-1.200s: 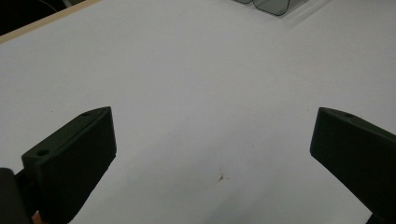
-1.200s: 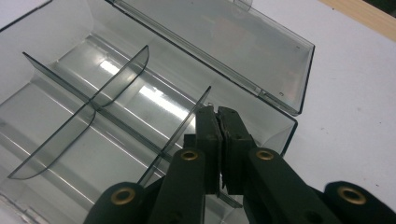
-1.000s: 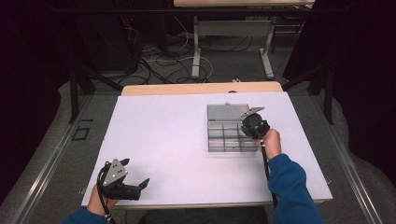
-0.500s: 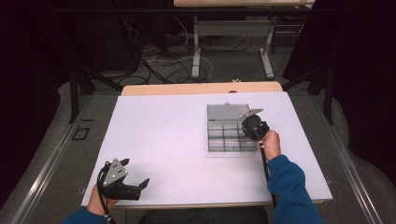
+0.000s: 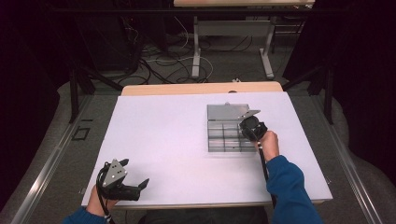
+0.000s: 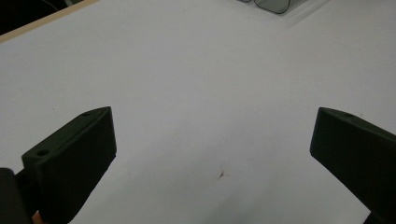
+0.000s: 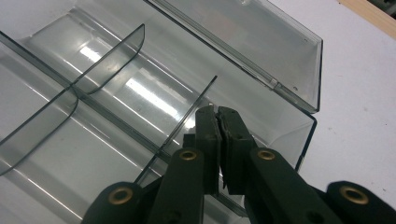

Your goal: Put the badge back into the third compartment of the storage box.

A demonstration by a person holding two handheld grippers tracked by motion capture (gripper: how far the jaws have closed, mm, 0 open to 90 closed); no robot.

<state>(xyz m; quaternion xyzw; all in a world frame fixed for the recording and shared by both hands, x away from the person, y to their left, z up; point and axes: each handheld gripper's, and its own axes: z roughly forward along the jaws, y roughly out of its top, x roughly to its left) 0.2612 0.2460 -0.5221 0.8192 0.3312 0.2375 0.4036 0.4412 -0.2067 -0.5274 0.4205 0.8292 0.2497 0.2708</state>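
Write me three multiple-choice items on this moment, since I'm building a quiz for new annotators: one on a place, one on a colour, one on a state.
1. Where does the clear compartment box lie on the white table?
A. on the person's right half
B. at the near left corner
C. hanging off the far edge

2. What colour is the person's right sleeve?
A. red
B. blue
C. white

3. How do the left gripper's fingers stand?
A. closed on a divider
B. closed on nothing
C. wide apart over bare table

Key: 1 A, the high view shows the box right of centre, under the right gripper. 2 B, the high view shows the forearm in blue. 3 C, the left gripper view shows white table between the two fingers.
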